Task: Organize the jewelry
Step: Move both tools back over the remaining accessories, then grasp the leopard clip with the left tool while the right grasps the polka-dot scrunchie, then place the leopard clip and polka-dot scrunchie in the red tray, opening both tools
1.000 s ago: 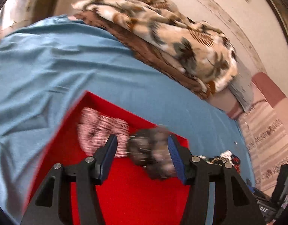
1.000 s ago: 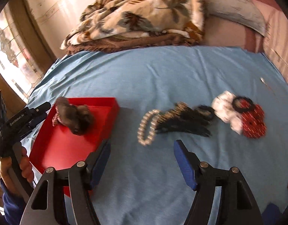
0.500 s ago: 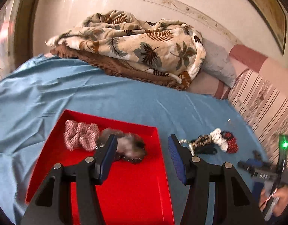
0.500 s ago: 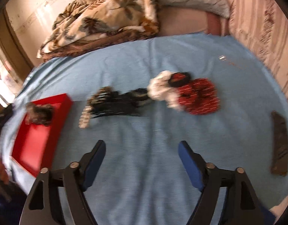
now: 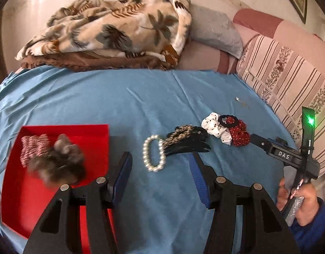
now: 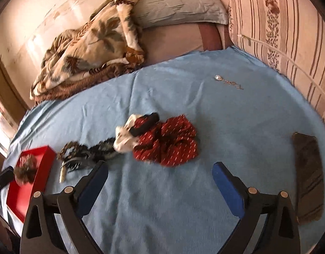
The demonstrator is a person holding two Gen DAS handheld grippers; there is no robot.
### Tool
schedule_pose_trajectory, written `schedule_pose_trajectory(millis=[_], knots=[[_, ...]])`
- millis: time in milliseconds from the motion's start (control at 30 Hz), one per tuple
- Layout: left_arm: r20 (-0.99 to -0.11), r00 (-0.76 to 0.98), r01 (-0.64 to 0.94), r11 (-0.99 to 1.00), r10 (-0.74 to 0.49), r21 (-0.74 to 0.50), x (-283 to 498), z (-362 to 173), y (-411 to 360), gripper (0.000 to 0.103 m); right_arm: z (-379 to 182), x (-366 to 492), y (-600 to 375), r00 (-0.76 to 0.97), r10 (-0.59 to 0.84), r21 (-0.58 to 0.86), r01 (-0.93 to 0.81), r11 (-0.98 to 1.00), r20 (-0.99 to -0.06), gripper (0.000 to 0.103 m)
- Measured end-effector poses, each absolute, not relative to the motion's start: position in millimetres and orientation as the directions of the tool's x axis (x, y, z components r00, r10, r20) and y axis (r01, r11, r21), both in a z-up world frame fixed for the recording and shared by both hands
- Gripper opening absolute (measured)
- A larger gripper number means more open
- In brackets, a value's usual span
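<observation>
1. Above the blue bedsheet [image 5: 124, 103], the left gripper [image 5: 161, 167] points down at a slant, its fingers spread about halfway with nothing between them.
2. Just ahead of its fingertips, slightly left of centre, lies the pearl bracelet [image 5: 154, 153] on the sheet; the black feathered hair clip [image 5: 187, 141] touches the bracelet's right side.
3. Left of the left finger sits the red tray [image 5: 56, 182], holding a pink-and-white striped scrunchie [image 5: 32, 147] and a furry brown scrunchie [image 5: 58, 164], the latter blurred.
4. Right gripper [image 6: 160, 185]: also angled down over the sheet, fingers spread wide, jaws having just been opening, nothing between them.
5. Ahead of its fingers, near centre: the red dotted scrunchie [image 6: 170, 141], with a white scrunchie [image 6: 125, 138] and a black hair tie [image 6: 144, 123] touching its left side.
6. Left-wrist view only: a hand [image 5: 300, 201] in a blue sleeve grips the right gripper's handle at far right.
7. Right-wrist view only: a dark flat object [image 6: 308, 175] right of the right finger, and a clear look at a silver pendant chain [image 6: 228, 82] far ahead.
</observation>
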State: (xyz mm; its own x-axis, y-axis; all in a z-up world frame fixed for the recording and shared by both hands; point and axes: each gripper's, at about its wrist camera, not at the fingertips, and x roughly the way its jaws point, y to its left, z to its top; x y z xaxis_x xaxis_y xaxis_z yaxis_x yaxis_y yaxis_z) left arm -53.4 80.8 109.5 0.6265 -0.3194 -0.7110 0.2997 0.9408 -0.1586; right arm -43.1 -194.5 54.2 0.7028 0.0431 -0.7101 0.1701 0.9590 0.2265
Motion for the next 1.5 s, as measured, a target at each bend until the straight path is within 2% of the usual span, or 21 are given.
schedule_pose_trajectory(millis=[133, 533, 567, 600, 633, 667, 700, 767, 833, 1033, 1233, 1500], knots=[[-0.728, 0.61, 0.318, 0.938, -0.312, -0.135, -34.8, 104.6, 53.1, 0.055, 42.0, -24.9, -206.8, 0.68, 0.056, 0.224, 0.163, 0.961, -0.731, 0.089], [-0.782, 0.553, 0.379, 0.923, -0.288, -0.071, 18.7, 78.8, -3.2, 0.053, 19.6, 13.0, -216.1, 0.63, 0.146, 0.286, 0.127, 0.95, -0.763, 0.082], [-0.784, 0.55, 0.382, 0.922, -0.288, -0.071, 20.1, 77.2, -4.5, 0.046, 17.7, 14.8, -216.5, 0.625, 0.156, 0.297, 0.126, 0.947, -0.765, 0.079], [-0.789, 0.544, 0.384, 0.92, -0.287, -0.07, 21.5, 75.3, -5.5, 0.031, 16.1, 16.2, -216.7, 0.62, 0.166, 0.305, 0.124, 0.944, -0.767, 0.078], [-0.796, 0.535, 0.385, 0.92, -0.284, -0.07, 23.1, 72.9, -6.4, 0.022, 14.6, 17.3, -216.5, 0.613, 0.176, 0.312, 0.122, 0.942, -0.77, 0.074], [-0.802, 0.527, 0.385, 0.92, -0.281, -0.07, 24.2, 70.6, -6.8, 0.005, 13.9, 18.0, -216.4, 0.611, 0.186, 0.321, 0.118, 0.94, -0.77, 0.067], [-0.807, 0.52, 0.383, 0.921, -0.281, -0.074, 24.9, 69.0, -6.4, 0.006, 13.4, 18.3, -216.2, 0.609, 0.205, 0.337, 0.109, 0.935, -0.766, 0.062], [-0.797, 0.537, 0.368, 0.927, -0.277, -0.074, 23.0, 70.8, -4.4, 0.006, 13.6, 17.8, -217.2, 0.609, 0.237, 0.367, 0.095, 0.925, -0.757, 0.036], [-0.786, 0.549, 0.358, 0.93, -0.285, -0.087, 18.7, 77.3, -0.8, 0.006, 15.7, 15.4, -219.0, 0.618, 0.26, 0.395, 0.089, 0.914, -0.742, 0.025], [-0.739, 0.572, 0.346, 0.921, -0.357, -0.177, -3.5, 109.0, 16.8, 0.006, 26.2, 0.3, -224.2, 0.64, 0.268, 0.428, 0.105, 0.898, -0.72, 0.007], [-0.69, 0.594, 0.352, 0.905, -0.413, -0.239, -34.4, 139.4, 39.6, 0.006, 46.2, -28.3, -222.1, 0.687, 0.258, 0.434, 0.092, 0.896, -0.679, 0.004], [-0.658, 0.626, 0.335, 0.906, -0.419, -0.258, -58.7, 159.8, 68.9, 0.006, 51.6, -65.9, -206.8, 0.704, 0.233, 0.415, 0.097, 0.904, -0.671, 0.004]])
